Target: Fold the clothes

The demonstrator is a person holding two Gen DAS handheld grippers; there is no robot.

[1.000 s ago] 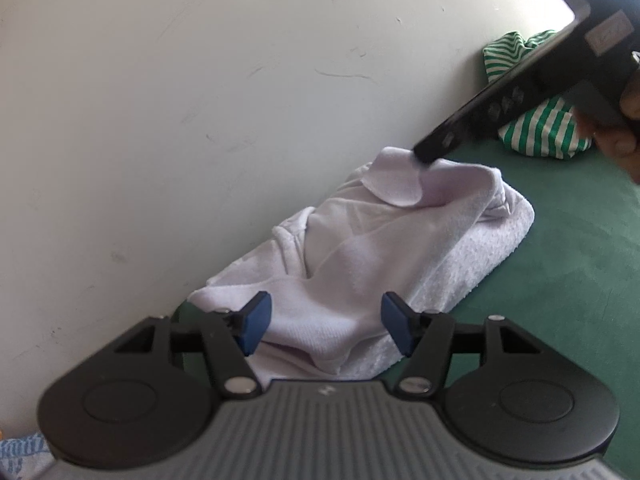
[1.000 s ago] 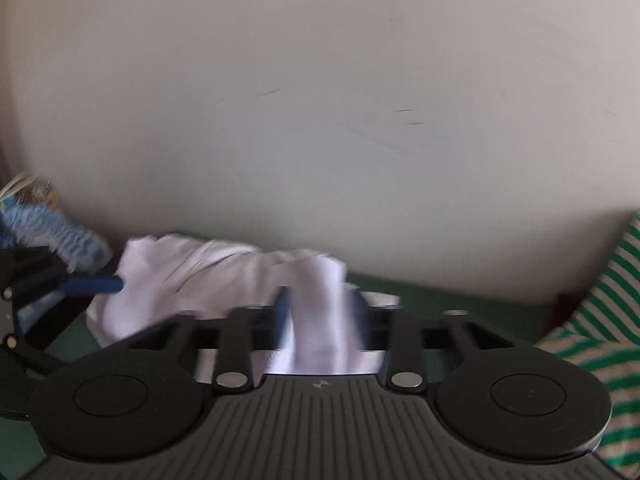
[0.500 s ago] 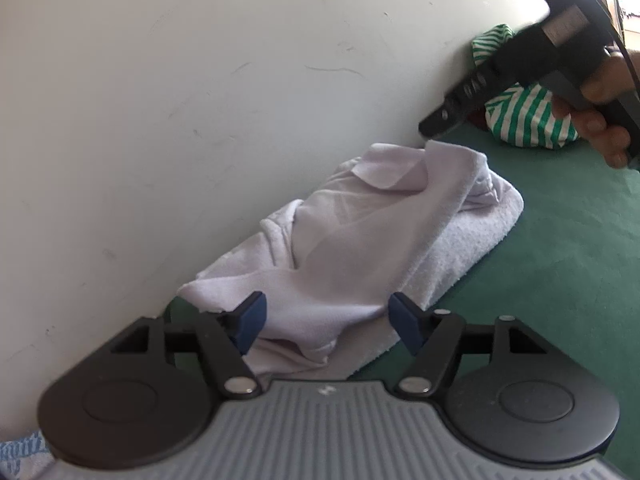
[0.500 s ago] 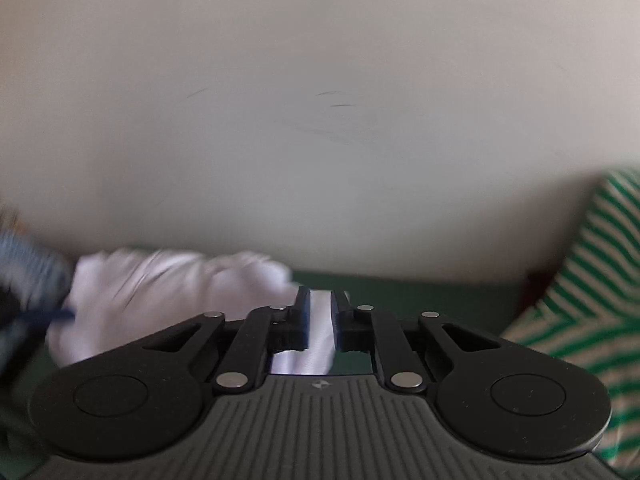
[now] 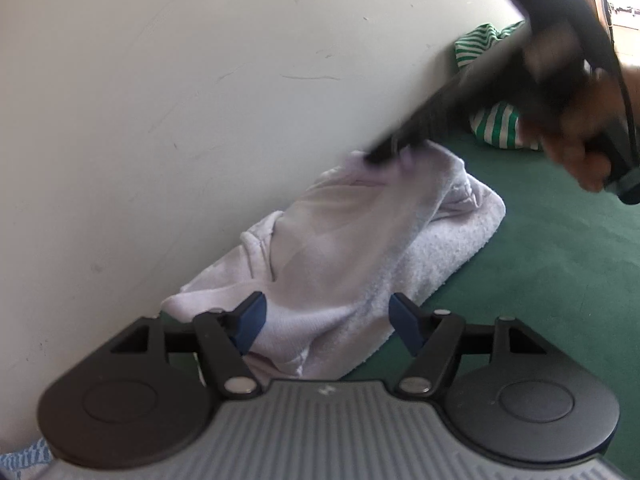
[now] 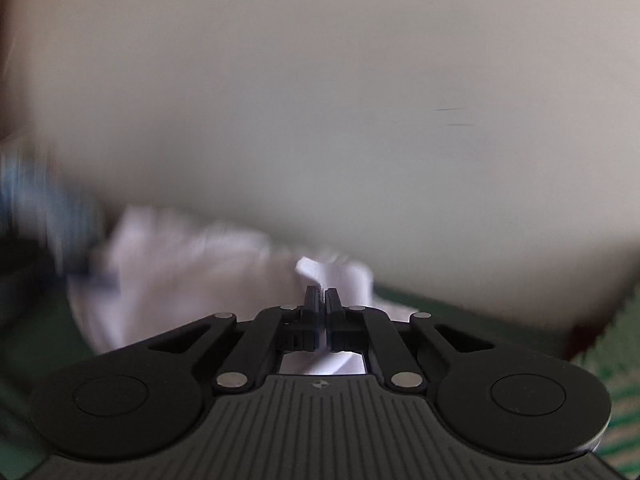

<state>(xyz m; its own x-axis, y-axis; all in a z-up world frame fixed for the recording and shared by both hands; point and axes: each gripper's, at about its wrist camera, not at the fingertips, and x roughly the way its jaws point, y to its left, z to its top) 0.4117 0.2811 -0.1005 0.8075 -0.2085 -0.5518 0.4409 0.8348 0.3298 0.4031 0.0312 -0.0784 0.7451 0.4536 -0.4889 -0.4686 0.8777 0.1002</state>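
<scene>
A white garment [image 5: 352, 248] lies crumpled on a white towel along the foot of the wall, on a green surface. My left gripper [image 5: 325, 320] is open at the garment's near end, with cloth between its blue pads [image 5: 250, 318] but not squeezed. My right gripper [image 6: 321, 300] is shut on a fold of the white garment [image 6: 336, 276] at its far end. In the left wrist view the right gripper [image 5: 384, 154] comes down from the upper right, blurred, with a hand [image 5: 580, 148] on its handle.
The pale wall [image 5: 200, 120] rises right behind the cloth. A green-and-white striped garment [image 5: 496, 128] lies further along the wall, also at the right wrist view's edge [image 6: 624, 360]. Green surface [image 5: 560, 280] spreads to the right. A blue striped cloth [image 5: 24, 460] shows at the lower left.
The right gripper's jaws closed on the far end of the white garment, and it dipped towards it. The left gripper's jaws widened a little and it stayed where it was.
</scene>
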